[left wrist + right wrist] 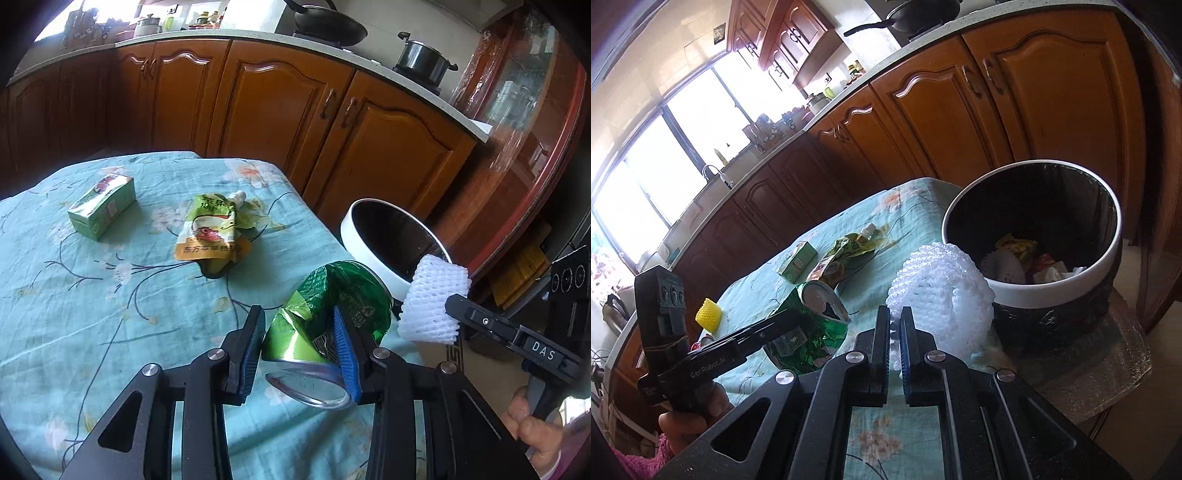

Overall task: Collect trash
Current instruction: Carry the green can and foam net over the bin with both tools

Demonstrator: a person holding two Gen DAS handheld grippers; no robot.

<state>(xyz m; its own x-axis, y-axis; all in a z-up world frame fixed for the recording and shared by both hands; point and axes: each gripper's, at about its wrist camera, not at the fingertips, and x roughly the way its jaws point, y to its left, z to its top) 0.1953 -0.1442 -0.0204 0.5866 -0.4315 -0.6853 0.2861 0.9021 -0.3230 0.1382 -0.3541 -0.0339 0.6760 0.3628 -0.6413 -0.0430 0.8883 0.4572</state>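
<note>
Left gripper [300, 334] pinches a crushed green aluminium can [325, 314], long axis aimed at the white-rimmed round bin [1052, 291]; right gripper [894, 321] is clamped tight on squishy white foam netting [942, 299] beside it.

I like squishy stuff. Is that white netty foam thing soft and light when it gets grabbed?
Probably yes. The foam net is puffy, open mesh, so likely very light. The right gripper pinches one edge nearly flat, so it seems squashy. The rest keeps its rounded shape, so it likely springs back.
</note>
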